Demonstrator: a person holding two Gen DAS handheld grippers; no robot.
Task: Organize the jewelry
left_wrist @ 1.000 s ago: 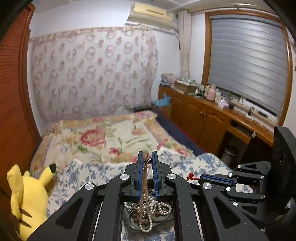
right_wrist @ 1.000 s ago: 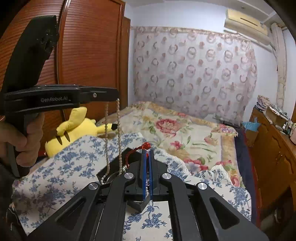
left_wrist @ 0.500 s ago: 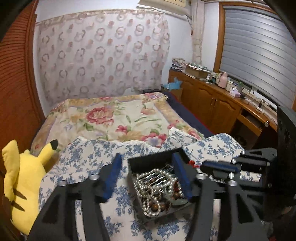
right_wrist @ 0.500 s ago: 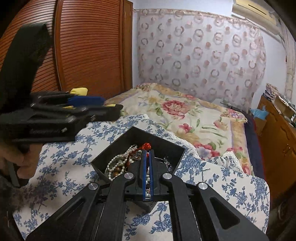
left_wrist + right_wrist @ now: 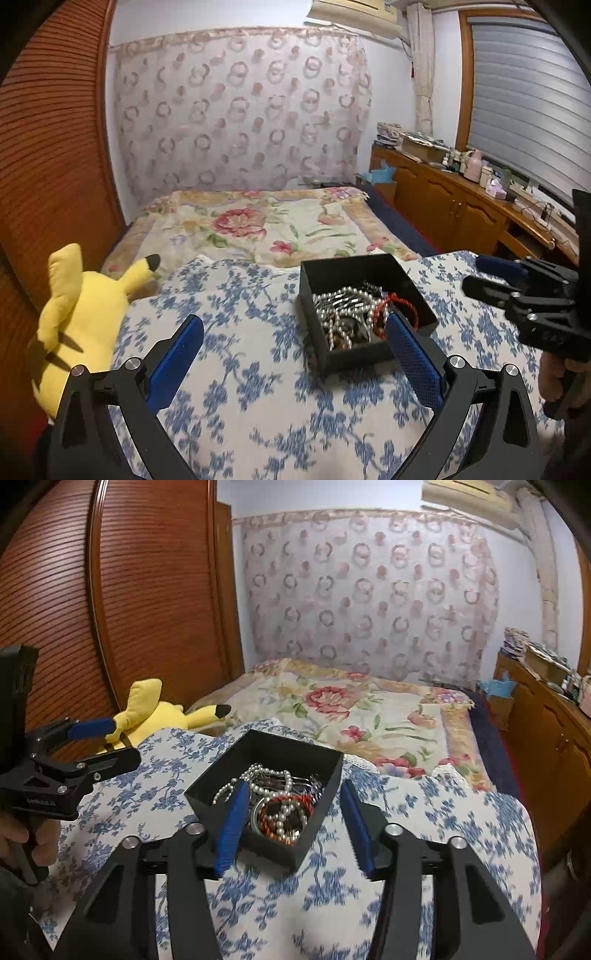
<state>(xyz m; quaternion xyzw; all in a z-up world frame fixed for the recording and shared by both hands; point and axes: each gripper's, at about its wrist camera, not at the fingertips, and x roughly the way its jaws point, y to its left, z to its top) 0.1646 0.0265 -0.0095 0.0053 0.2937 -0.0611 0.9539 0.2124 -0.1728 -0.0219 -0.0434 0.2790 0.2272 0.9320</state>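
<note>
A black open box [image 5: 347,271] [image 5: 321,812] sits on the blue-flowered cloth [image 5: 258,387] [image 5: 443,812]. It holds a tangle of pearl and bead strands [image 5: 340,306] [image 5: 284,812] and a red cord bracelet [image 5: 391,301] [image 5: 295,799]. My left gripper [image 5: 293,328] is open and empty, to the left of and in front of the box. It also shows at the left of the right wrist view [image 5: 110,738]. My right gripper [image 5: 293,794] is open and empty, its fingers on either side of the box's near corner. It also shows at the right of the left wrist view [image 5: 491,275].
A yellow plush toy [image 5: 74,314] [image 5: 159,712] lies at the cloth's left edge, by the wooden sliding door [image 5: 129,609]. A floral bedspread [image 5: 258,225] lies behind the cloth. A wooden cabinet [image 5: 461,206] with clutter stands along the right wall.
Both grippers have opened and pulled back. The bead strand from the left and the red cord bracelet from the right now lie in the box.
</note>
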